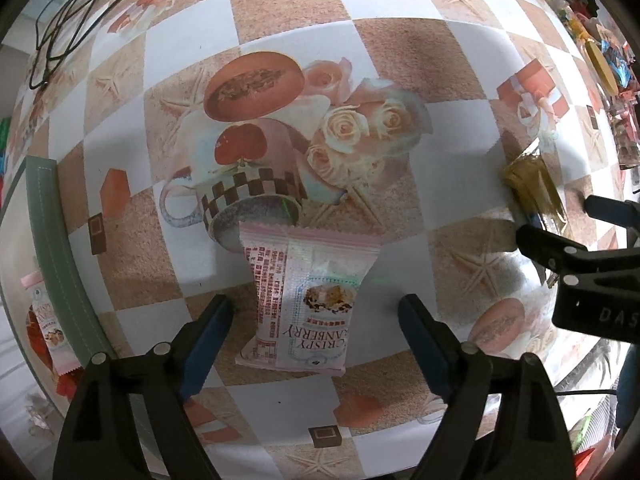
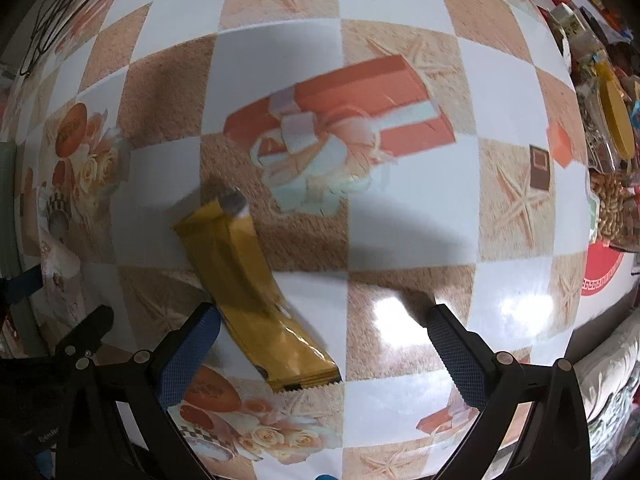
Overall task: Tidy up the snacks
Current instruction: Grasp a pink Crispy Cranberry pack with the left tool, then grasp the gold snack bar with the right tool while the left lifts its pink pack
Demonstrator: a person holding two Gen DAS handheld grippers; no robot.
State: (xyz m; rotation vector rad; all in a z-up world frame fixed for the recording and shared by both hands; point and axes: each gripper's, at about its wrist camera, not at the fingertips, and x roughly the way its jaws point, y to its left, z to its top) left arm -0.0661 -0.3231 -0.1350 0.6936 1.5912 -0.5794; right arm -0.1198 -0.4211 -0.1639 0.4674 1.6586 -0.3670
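Note:
A pink Crispy Cranberry packet (image 1: 304, 300) lies flat on the checked tablecloth (image 1: 400, 184). My left gripper (image 1: 316, 338) points down over it and is open; the packet sits between the blue pads without touching them. A gold snack bar (image 2: 248, 284) lies slanted on the cloth. My right gripper (image 2: 320, 356) is open above it, and the bar's lower end rests close to the left finger (image 2: 188, 360). In the left wrist view the right gripper (image 1: 568, 224) straddles the gold bar (image 1: 536, 192) at the right edge.
A green-rimmed box (image 1: 60, 248) at the left holds another pink packet (image 1: 44, 320). Black cables (image 1: 60, 20) lie at the far left corner. A heap of mixed snacks (image 2: 612, 128) lines the right side, above a red round item (image 2: 600, 272).

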